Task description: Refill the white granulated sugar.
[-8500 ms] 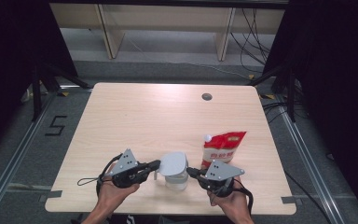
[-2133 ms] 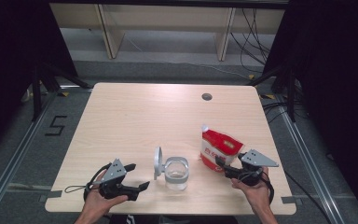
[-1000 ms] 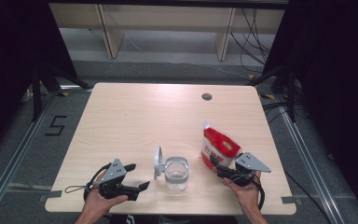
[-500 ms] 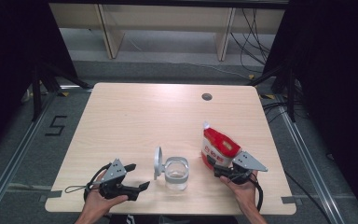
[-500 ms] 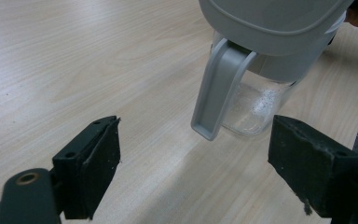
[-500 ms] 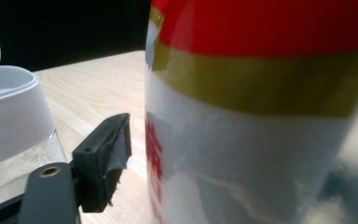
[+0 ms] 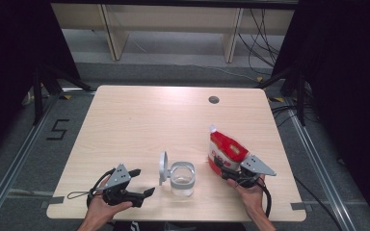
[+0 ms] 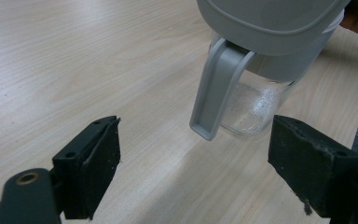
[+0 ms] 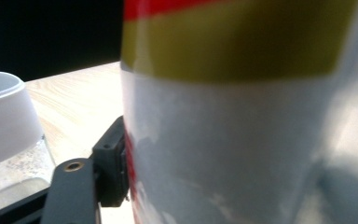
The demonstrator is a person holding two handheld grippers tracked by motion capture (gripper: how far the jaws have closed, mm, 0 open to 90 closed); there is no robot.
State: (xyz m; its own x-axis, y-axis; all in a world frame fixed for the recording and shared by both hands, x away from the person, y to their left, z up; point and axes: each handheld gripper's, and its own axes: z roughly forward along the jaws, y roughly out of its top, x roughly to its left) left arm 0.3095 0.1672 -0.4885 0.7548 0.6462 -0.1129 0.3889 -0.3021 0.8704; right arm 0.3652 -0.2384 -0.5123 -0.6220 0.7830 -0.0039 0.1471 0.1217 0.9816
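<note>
Red and white pouch (image 7: 225, 153) stood near the right front of the table (image 7: 139, 120), held upright with a slight lean; its long axis ran bottom to top, and the white spout corner pointed up and toward the far edge. Print on its face was too small to read from above. In the right gripper view the pouch showed red, a yellow-green band, then a white lower panel; no lettering legible there either.

Right gripper (image 7: 231, 169) had its jaws around the pouch's lower part, one black pad pressed against its side; the jaws had just been closing on it.

Left gripper (image 7: 141, 182) rested on the table near the front edge, jaws spread wide, nothing between them, aimed at the glass jar (image 7: 182, 178).

The jar stood upright between the two grippers, its grey hinged lid (image 7: 163, 167) tipped up at its left side.

Table was pale wood grain with a dark round grommet (image 7: 214, 99) near the far edge. Grey floor beyond, a "5" (image 7: 58, 130) marked at left, black curtains on both sides.
</note>
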